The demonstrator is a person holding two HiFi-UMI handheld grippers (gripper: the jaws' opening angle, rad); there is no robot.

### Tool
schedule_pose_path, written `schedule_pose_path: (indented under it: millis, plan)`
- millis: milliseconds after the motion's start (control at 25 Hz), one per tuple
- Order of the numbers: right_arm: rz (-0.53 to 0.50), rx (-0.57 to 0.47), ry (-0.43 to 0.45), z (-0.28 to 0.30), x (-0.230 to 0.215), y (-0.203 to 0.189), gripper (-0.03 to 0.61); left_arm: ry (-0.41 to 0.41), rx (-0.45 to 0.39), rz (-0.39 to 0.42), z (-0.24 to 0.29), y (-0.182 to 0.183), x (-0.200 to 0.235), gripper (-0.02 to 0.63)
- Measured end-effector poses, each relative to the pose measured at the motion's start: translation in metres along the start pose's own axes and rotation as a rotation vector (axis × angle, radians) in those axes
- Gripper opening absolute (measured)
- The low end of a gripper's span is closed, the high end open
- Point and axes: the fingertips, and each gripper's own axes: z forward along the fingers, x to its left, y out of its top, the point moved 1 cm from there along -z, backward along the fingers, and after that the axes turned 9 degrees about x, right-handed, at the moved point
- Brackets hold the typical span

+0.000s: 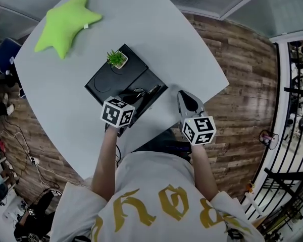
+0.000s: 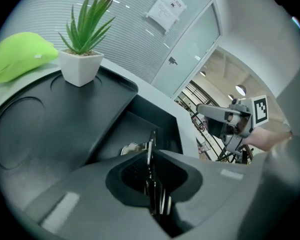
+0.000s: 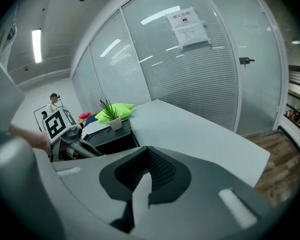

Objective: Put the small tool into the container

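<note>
Both bare forearms reach forward toward 12 o'clock. The left gripper [image 1: 135, 98] angles off to about 1 o'clock, tips over the near end of the black container [image 1: 103, 82]. Its jaws are clamped tight on the small tool [image 2: 150, 146], a thin metal thing sticking up between them, with the deep compartment right ahead. The right gripper [image 1: 187, 101] is over the table [image 1: 156, 39] at the container's 4 o'clock, jaws pressed together with nothing in them. A plant [image 1: 116, 59] sits at the container's 12 o'clock corner.

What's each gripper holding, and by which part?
Left gripper is shut on the small tool, gripping its near end; the thin tip sticks out toward the black container. Right gripper is shut, empty.
</note>
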Motion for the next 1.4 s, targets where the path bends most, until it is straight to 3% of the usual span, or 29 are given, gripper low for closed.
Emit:
schedule_pose_path:
  millis: [360,560,920,1400]
  plan:
    - [0.007,-0.006,-0.002,-0.005,-0.003,-0.004,0.021,0.085,0.027,0.008,0.005,-0.001,0.008,0.066]
    - [0.010,-0.020,-0.011,-0.012,-0.005,-0.003,0.021,0.189,0.038,0.104,0.006,0.000,0.006,0.087]
    - [0.010,-0.059,-0.029,-0.034,-0.004,-0.002,0.021,0.231,0.022,0.125,-0.003,0.001,0.004,0.098]
    - [-0.038,-0.108,-0.021,-0.062,0.012,0.008,0.021,0.348,-0.145,0.161,-0.047,0.020,0.001,0.100]
